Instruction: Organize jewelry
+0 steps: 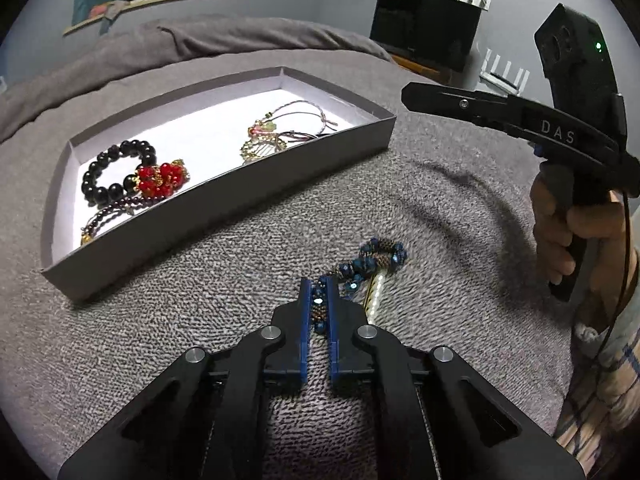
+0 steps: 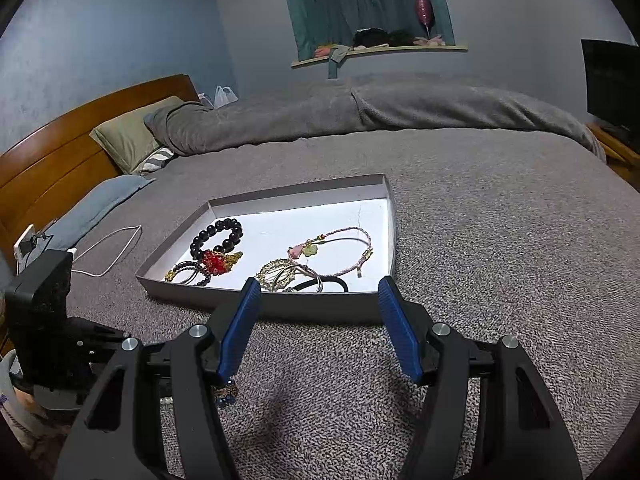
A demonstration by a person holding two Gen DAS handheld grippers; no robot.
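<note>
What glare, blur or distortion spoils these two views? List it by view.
Left wrist view: fisheye bends the grey box walls into curves; its white floor is blown out; the blue beaded bracelet, pinched by the left hand-held gripper, looks slightly soft; corners vignetted black. Right wrist view: the box floor glares white again, the bed's far edge bows, and the right hand-held gripper stays sharp.
</note>
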